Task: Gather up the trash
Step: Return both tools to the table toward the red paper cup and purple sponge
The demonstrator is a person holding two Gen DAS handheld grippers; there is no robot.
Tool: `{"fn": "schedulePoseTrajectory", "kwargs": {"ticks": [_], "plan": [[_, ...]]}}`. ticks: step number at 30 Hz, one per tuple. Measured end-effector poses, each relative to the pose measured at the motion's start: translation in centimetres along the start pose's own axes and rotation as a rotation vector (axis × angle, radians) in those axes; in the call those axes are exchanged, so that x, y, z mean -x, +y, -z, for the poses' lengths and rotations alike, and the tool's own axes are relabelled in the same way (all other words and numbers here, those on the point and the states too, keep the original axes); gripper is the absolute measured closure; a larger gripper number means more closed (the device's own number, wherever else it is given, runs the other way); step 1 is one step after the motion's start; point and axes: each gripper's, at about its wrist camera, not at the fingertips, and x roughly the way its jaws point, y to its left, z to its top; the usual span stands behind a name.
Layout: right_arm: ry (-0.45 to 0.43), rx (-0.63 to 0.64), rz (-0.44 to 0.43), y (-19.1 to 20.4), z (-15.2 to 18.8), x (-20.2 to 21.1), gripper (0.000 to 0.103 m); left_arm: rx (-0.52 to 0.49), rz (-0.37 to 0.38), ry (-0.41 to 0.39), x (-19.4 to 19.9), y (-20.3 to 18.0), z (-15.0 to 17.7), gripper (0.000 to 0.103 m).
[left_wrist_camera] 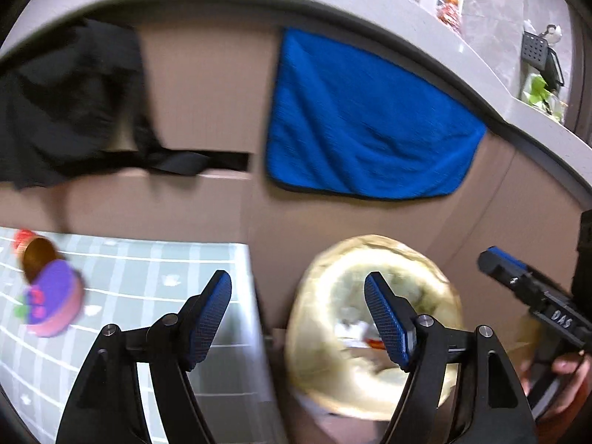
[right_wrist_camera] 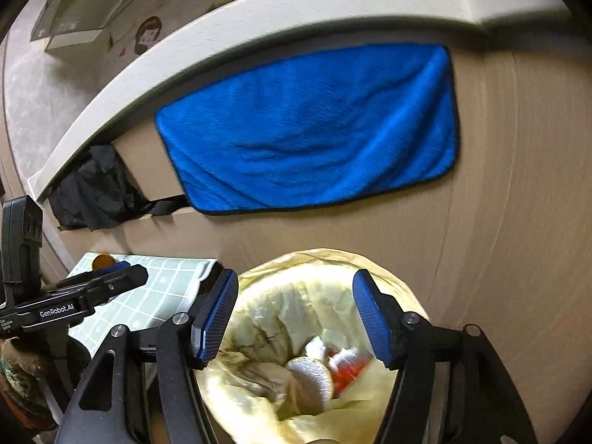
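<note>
Below, both the left gripper (left_wrist_camera: 298, 314) and right gripper (right_wrist_camera: 294, 318) are held wide and empty; the bin bag (right_wrist_camera: 273, 407) is judged thin, soft and light, best pinched at its rim.

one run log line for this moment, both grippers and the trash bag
left gripper: open, empty | right gripper: open, empty, over yellow trash bag | bag: wrappers inside | table: purple item left

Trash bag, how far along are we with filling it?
Done: the yellow trash bag already holds white and red scraps. In hand: nothing; the left gripper and right gripper are both open and empty. Left: small white bits lie on the checked tablecloth.
</note>
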Motion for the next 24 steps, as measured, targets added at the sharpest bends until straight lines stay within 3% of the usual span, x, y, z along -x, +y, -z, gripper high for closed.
{"fn": "schedulePoseTrajectory", "kwargs": {"ticks": [9,14,18,24], "plan": [[-0.001,0.076,-0.084,8.0,0.2,-1.3,0.041,0.083,-0.069,-0.048,4.5,8.2,0.8,0.028],[0.055,0.126,-0.124,12.6,1.2,-3.5,0.041,0.188,-0.096,-0.077,6.4,14.7,1.4,0.028],[0.111,0.147,-0.166,15.5,2.3,-5.4,0.041,0.207,-0.164,-0.118,7.0,19.9,1.9,0.028],[0.201,0.158,-0.209,18.2,4.0,-8.6,0.041,0.252,-0.287,0.009,3.4,26.2,1.7,0.028]]}}
